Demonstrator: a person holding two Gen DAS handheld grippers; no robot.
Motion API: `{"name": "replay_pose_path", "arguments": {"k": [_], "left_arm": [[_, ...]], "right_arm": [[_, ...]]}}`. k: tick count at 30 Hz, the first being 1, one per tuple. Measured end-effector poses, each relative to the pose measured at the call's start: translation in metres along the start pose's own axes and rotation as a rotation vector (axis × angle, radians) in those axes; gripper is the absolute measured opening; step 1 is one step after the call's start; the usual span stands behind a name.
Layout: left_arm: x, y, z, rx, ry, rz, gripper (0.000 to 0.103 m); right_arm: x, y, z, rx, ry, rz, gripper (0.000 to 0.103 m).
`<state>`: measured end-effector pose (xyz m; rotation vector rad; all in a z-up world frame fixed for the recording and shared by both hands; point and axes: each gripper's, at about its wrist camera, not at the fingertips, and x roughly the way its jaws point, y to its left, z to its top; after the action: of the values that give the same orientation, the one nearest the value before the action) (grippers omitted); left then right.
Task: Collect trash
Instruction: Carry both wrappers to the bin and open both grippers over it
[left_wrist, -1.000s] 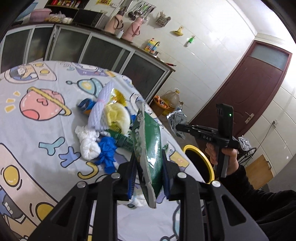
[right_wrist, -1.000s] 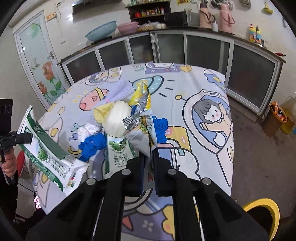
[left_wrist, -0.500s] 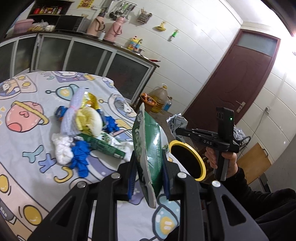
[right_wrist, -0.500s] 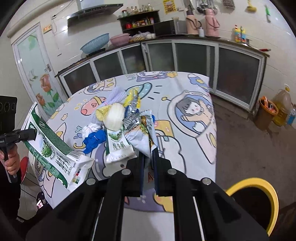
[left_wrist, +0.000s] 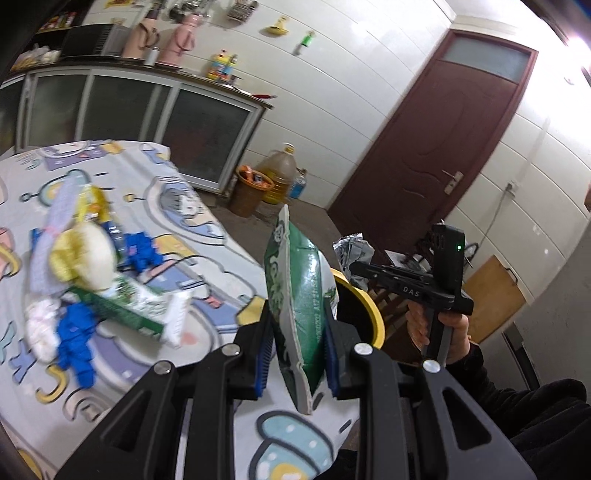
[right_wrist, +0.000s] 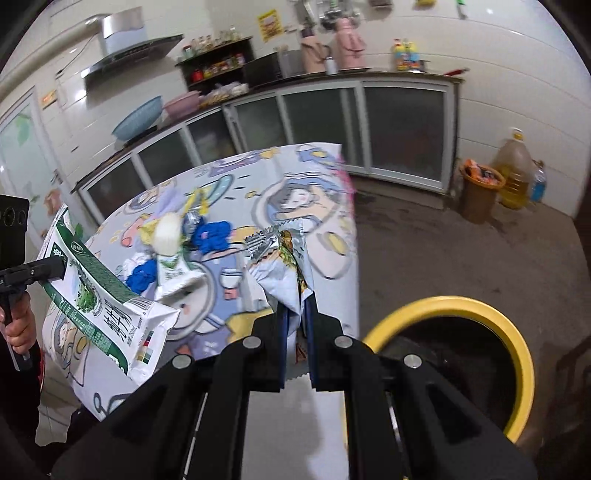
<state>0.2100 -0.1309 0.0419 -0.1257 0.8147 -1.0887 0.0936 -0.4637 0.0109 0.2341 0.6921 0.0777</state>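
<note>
Still-wise, your left gripper (left_wrist: 297, 356) clamps the green bag (left_wrist: 301, 295), hiding part of the yellow-rimmed bin (right_wrist: 517, 354), while your right gripper (right_wrist: 297, 345) pinches a blurred silver wrapper (right_wrist: 280, 266).

We can read only one text clearly: the white letters "DAS" on the black body of the right hand-held gripper (left_wrist: 412, 286), in the left wrist view. The green and white bag (right_wrist: 99, 306) carries large printed characters and small lines, perhaps Chinese, but they are too blurred for us to read. The yellow wall notice (right_wrist: 270, 25) is unreadable too.
</note>
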Motion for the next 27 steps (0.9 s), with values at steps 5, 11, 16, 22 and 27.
{"name": "replay_pose_path", "arguments": {"k": [5,11,16,22,27], "left_arm": [[0.038,-0.018,0.012,0.037,0.044,-0.051,0.022],[0.086,-0.041,0.022,0.067,0.099,-0.107,0.022],[0.129,-0.061,0.028,0.095,0.150,-0.137,0.022],[0.176,-0.079,0.033,0.123,0.208,-0.154,0.022],[0.209,-0.090,0.034,0.135,0.244,-0.147,0.022]], "right_arm": [[-0.014,-0.038,-0.017,0.089,-0.020,-0.075,0.009],[-0.024,-0.081,-0.041,0.189,-0.024,-0.159,0.009],[-0.021,-0.111,-0.056,0.266,-0.004,-0.202,0.009],[-0.016,-0.136,-0.070,0.323,0.016,-0.220,0.009],[-0.011,-0.151,-0.075,0.358,0.031,-0.231,0.009]]}}
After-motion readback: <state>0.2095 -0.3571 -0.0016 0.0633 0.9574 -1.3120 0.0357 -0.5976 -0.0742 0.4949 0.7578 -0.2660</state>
